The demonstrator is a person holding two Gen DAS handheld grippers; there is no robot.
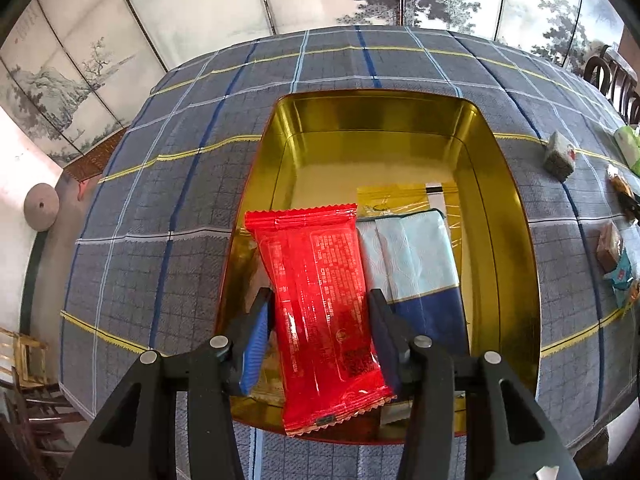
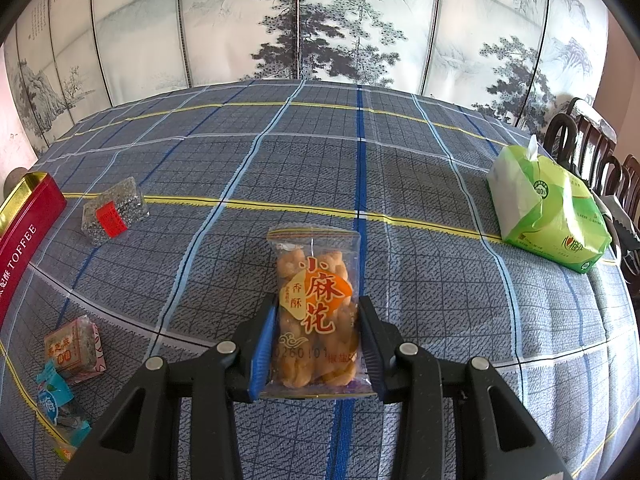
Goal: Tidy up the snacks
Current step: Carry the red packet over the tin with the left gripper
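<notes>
My left gripper [image 1: 320, 308] is shut on a red snack packet [image 1: 320, 304] and holds it over the near part of an open gold-lined tin [image 1: 380, 116]. A pale blue and navy packet [image 1: 420, 268] and a clear yellow wrapper [image 1: 388, 198] lie inside the tin. My right gripper [image 2: 318, 312] is shut on a clear packet of fried dough twists [image 2: 316, 308] with an orange label, held above the checked tablecloth [image 2: 400, 168]. The tin's red side marked TOFFEE [image 2: 24, 220] shows at the left of the right wrist view.
Loose snacks lie on the cloth: a grey sesame block with a red label [image 2: 114, 210], a small pink-edged packet [image 2: 74, 350], a blue candy wrapper [image 2: 56, 400]. A green tissue pack [image 2: 548, 208] stands at the right. Wooden chairs [image 2: 592, 148] stand beyond the table's right edge.
</notes>
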